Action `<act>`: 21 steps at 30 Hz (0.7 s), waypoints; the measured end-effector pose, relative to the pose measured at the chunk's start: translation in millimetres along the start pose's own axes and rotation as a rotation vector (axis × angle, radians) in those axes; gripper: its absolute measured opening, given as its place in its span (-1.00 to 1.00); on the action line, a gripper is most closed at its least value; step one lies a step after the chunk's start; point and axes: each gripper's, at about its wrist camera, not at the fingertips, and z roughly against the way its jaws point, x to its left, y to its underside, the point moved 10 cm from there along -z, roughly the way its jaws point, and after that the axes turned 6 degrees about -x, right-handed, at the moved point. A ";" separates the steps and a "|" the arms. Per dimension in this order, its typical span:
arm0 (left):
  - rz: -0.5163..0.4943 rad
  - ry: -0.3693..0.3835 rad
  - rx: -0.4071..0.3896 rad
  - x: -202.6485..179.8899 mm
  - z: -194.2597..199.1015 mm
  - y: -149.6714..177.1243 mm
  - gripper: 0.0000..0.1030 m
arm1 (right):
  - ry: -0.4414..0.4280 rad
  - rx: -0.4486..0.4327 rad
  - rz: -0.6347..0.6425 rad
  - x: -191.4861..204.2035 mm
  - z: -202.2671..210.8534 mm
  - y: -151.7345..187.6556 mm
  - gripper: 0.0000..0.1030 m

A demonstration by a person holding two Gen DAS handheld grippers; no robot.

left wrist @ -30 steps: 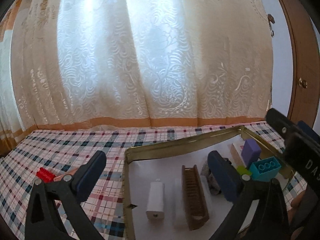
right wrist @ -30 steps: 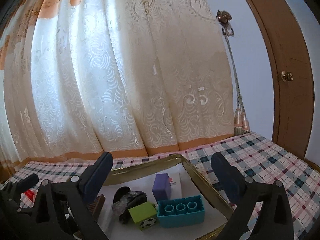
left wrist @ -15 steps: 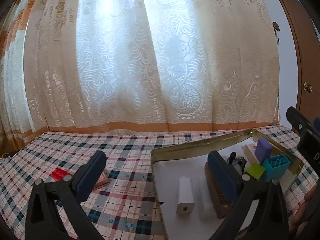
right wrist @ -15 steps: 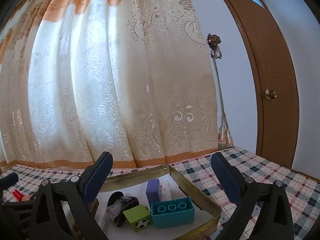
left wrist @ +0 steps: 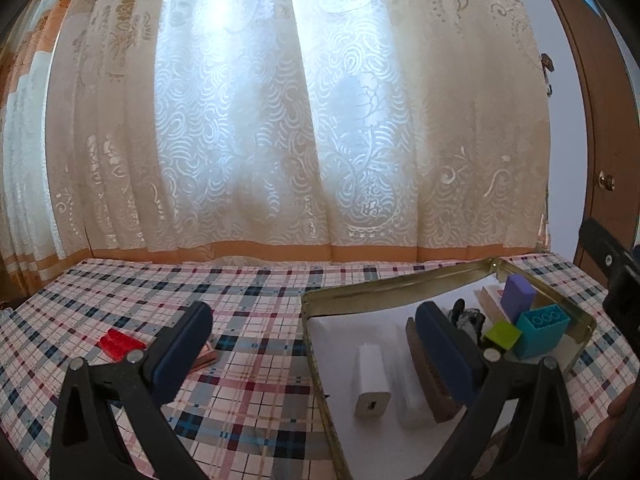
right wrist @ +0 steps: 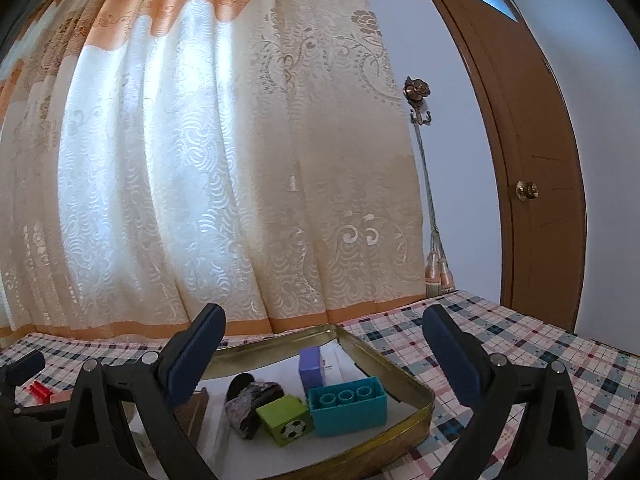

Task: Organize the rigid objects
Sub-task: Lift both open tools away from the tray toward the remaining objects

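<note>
A gold metal tray (left wrist: pixel 384 289) (right wrist: pixel 424 408) lies on the plaid tablecloth. It holds a white charger (left wrist: pixel 372 380), a brown comb-like piece (left wrist: pixel 428 384), a dark rock (right wrist: pixel 256 400), a green cube (right wrist: pixel 286 420) (left wrist: pixel 502 334), a teal brick (right wrist: pixel 348 404) (left wrist: pixel 540 326) and a purple block (right wrist: pixel 311 366) (left wrist: pixel 518 298). Left of the tray, a red brick (left wrist: pixel 120 343) and a pinkish flat piece (left wrist: pixel 206 356) rest on the cloth. My left gripper (left wrist: pixel 312 344) is open and empty, spanning the tray's left rim. My right gripper (right wrist: pixel 324 348) is open and empty above the tray.
A patterned curtain (left wrist: pixel 280 120) hangs along the table's far edge. A brown door (right wrist: pixel 532 184) with a round knob stands at the right, beside a curtain tieback hook (right wrist: pixel 418 94). Bare plaid cloth (right wrist: pixel 540 356) spreads right of the tray.
Both grippers have tilted upward and drawn back, so the tray sits lower in the right view. The left gripper has swung left, bringing more cloth and the red brick into sight. Both stay open.
</note>
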 end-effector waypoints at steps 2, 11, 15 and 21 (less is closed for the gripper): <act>0.004 0.004 0.005 3.1 1.0 0.2 0.99 | -0.008 0.003 0.001 5.1 3.3 1.1 0.95; 0.010 -0.008 0.021 30.8 3.1 3.0 0.99 | -0.035 0.056 -0.016 30.9 8.4 11.9 0.95; -0.004 -0.032 0.033 48.7 1.8 5.0 0.99 | -0.066 0.086 -0.012 50.1 9.4 18.7 0.95; 0.037 -0.059 0.070 82.7 -3.5 11.8 0.99 | -0.114 0.100 0.008 83.3 12.9 24.6 0.95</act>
